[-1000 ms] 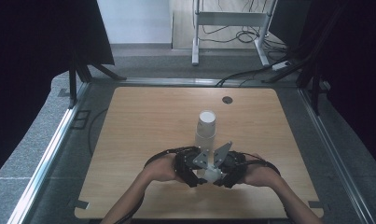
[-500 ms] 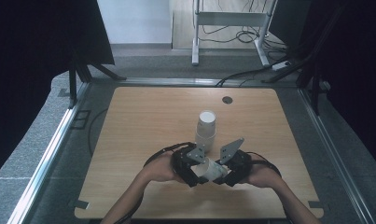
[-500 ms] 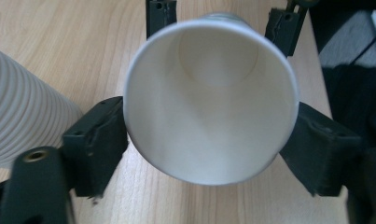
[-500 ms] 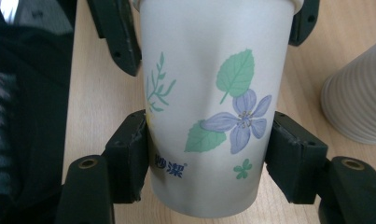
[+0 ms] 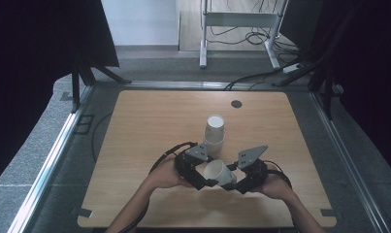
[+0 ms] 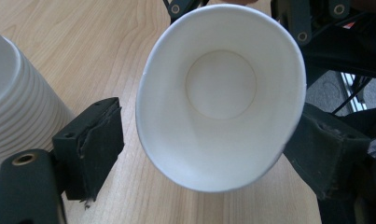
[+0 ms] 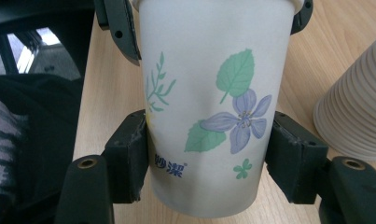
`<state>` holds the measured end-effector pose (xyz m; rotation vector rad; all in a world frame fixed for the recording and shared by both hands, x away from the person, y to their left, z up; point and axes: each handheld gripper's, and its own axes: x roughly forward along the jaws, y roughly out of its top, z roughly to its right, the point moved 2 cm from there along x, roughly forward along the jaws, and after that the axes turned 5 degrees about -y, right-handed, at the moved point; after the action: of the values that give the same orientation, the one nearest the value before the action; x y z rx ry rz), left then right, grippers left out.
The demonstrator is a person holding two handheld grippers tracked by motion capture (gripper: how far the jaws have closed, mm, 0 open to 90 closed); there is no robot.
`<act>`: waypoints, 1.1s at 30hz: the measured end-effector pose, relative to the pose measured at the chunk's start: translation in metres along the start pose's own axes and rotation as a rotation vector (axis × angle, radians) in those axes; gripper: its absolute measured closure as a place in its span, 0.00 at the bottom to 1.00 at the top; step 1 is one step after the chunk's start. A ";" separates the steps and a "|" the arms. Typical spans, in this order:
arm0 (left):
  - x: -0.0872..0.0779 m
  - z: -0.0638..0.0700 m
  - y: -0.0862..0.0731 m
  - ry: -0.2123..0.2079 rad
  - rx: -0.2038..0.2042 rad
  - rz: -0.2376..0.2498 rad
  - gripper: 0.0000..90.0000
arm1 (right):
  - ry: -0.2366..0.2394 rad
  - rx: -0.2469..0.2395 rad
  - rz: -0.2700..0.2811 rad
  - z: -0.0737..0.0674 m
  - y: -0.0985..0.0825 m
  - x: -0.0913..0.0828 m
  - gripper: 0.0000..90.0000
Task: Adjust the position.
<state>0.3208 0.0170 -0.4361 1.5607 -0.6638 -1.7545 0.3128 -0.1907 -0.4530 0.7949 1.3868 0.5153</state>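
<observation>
Jaws of right gripper (image 7: pixel 209 158) clamped on paper cup (image 7: pixel 213 107), left gripper (image 6: pixel 195 154) jaws just opened around its rim; squeezing risks crushing.

Laboratory recording station. A bare wooden table (image 5: pixel 149 121) sits inside a metal frame (image 5: pixel 47 165) on grey carpet, flanked by black curtains (image 5: pixel 33 43) (blocking the surroundings); loose cables (image 5: pixel 246 29) run beneath a white bench frame (image 5: pixel 236 19) behind.

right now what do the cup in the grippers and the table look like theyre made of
The cup looks like thin paper: matt white wall, printed leaves and flower, rolled rim, and its mouth bends oval in the left gripper view. The table looks like light wood or wood-look laminate, going by the grain lines.
</observation>
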 end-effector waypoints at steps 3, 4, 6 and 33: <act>-0.001 0.000 0.001 -0.003 -0.006 0.011 0.18 | 0.002 0.004 0.026 0.000 -0.001 0.001 0.40; -0.001 0.000 0.001 -0.002 -0.009 0.015 0.18 | 0.003 0.005 0.031 0.000 -0.002 0.001 0.40; -0.002 0.000 0.001 -0.003 -0.013 0.027 0.19 | -0.001 0.008 0.042 -0.001 -0.002 0.000 0.40; 0.001 0.000 0.002 -0.004 0.008 0.076 0.28 | -0.012 0.037 0.115 0.000 -0.007 0.005 0.40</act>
<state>0.3208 0.0151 -0.4346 1.5172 -0.7236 -1.7015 0.3123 -0.1914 -0.4610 0.9101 1.3489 0.5740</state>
